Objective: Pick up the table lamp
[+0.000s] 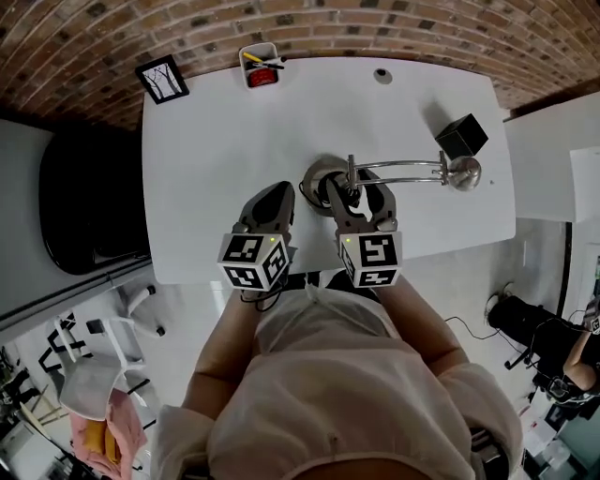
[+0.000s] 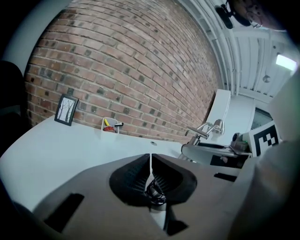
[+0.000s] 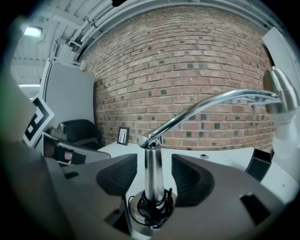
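**Head view.** The table lamp (image 1: 323,175) stands on the white tabletop (image 1: 206,159), near the front edge and roughly at the middle. Its chrome arm (image 1: 398,171) runs level to the right and ends in the lamp head (image 1: 464,173). A black cube (image 1: 461,138) sits just behind the head. A picture frame (image 1: 161,80) and a pen holder (image 1: 261,66) stand along the far edge by the brick wall (image 1: 375,23). My left tool (image 1: 270,194) lies over the tabletop just left of the lamp base. My right tool (image 1: 354,190) reaches in at the lamp's upright stem (image 1: 352,174), one jaw on each side.

**Left gripper view.** The left tool (image 2: 150,161) has its jaws pressed together; only a thin seam shows between the pads, and nothing is held. The table lamp (image 2: 206,130) appears to the right, beyond the right tool (image 2: 220,152). The picture frame (image 2: 66,110) and pen holder (image 2: 110,125) stand against the wall.

**Right gripper view.** The right tool (image 3: 153,176) has its jaws spread. The stem (image 3: 152,161) stands upright between them, with a gap to each pad, so it is not pinched. A black cord (image 3: 152,207) is coiled around the foot of the stem. The arm (image 3: 206,107) arcs up and right to the lamp head (image 3: 281,91). The black cube (image 3: 257,167) shows at lower right.
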A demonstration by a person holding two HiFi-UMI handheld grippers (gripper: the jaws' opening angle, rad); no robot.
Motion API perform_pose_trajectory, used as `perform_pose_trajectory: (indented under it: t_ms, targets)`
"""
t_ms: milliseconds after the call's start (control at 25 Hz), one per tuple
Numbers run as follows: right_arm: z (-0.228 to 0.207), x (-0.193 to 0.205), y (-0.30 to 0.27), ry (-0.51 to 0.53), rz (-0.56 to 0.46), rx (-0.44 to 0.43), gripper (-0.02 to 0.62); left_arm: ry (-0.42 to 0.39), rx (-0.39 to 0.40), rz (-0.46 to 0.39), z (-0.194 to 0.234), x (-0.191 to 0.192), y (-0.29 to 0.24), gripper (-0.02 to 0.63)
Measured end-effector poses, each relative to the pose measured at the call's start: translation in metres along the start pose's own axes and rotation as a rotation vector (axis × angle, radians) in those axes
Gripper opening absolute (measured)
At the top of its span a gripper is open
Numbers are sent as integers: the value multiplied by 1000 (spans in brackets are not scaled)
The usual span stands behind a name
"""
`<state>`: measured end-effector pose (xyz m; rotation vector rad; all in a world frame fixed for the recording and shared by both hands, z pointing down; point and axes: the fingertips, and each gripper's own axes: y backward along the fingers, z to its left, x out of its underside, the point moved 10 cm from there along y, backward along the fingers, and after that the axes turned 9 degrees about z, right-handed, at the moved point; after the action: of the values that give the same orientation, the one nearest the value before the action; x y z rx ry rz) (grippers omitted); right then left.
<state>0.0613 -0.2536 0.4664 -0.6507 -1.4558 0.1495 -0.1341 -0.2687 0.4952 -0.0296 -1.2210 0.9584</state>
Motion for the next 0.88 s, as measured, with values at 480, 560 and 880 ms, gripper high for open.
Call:
perform_pose_trajectory:
  t_ms: [480,560,880]
  targets:
    - [2,-12,-43,0,-38,9,210,-23,29,67,27,6,-23,26]
    - [1,-14,-47,1,-37,24,210,-24,30,70,29,5,-24,26]
    - [2,-19,-52,3,-41,75,197,-44,47,94,37,4,-30,26]
